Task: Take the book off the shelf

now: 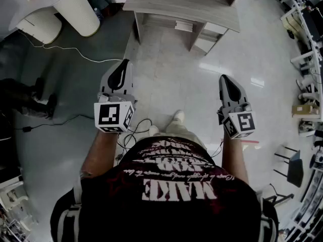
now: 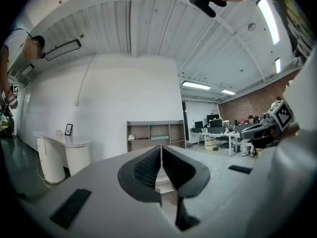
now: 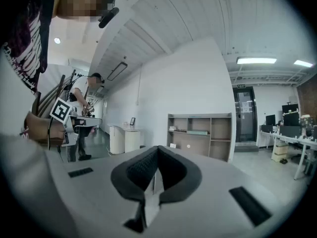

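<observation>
We see the shelf (image 1: 181, 6) cut off by the head view's top edge. In the right gripper view, a flat thing (image 3: 197, 132) on its upper board is too small to name.

Open floor (image 1: 171, 69) lies between the person and the shelf (image 1: 181, 4); nothing stands on that line. To the left, a white rounded worktop (image 1: 75, 6) stands near the shelf, and a loose cable (image 1: 60, 47) trails across the floor. Furniture (image 1: 309, 59) crowds the right edge. The shelf's compartments appear open-fronted, though detail is small.
</observation>
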A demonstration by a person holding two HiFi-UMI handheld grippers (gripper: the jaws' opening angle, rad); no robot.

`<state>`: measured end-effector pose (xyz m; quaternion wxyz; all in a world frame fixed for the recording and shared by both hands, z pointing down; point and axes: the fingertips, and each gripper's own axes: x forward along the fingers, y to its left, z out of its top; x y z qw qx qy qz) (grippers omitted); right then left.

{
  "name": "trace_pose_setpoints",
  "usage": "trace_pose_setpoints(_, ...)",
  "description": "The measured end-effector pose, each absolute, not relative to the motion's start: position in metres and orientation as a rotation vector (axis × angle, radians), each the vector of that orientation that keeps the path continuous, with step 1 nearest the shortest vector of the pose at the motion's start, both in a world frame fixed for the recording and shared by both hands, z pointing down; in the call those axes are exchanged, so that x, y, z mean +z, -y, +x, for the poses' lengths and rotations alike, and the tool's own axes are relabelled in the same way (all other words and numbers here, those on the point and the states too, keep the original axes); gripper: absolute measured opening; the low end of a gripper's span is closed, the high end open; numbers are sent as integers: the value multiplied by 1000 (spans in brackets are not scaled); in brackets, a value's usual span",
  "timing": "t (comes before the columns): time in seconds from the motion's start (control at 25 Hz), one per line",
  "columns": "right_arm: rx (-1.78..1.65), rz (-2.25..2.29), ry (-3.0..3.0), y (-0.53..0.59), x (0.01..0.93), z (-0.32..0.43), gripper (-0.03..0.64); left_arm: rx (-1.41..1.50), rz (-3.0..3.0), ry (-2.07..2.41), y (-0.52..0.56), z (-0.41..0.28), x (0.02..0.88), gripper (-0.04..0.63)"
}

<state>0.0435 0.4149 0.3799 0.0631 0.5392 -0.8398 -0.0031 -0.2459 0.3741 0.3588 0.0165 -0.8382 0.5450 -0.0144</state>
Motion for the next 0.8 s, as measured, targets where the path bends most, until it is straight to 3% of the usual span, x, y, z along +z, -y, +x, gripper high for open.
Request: trace_pose_setpoints(0.8, 33, 1703, 2628, -433, 360, 13, 5, -117, -2626, -1711, -381, -275, 380, 15)
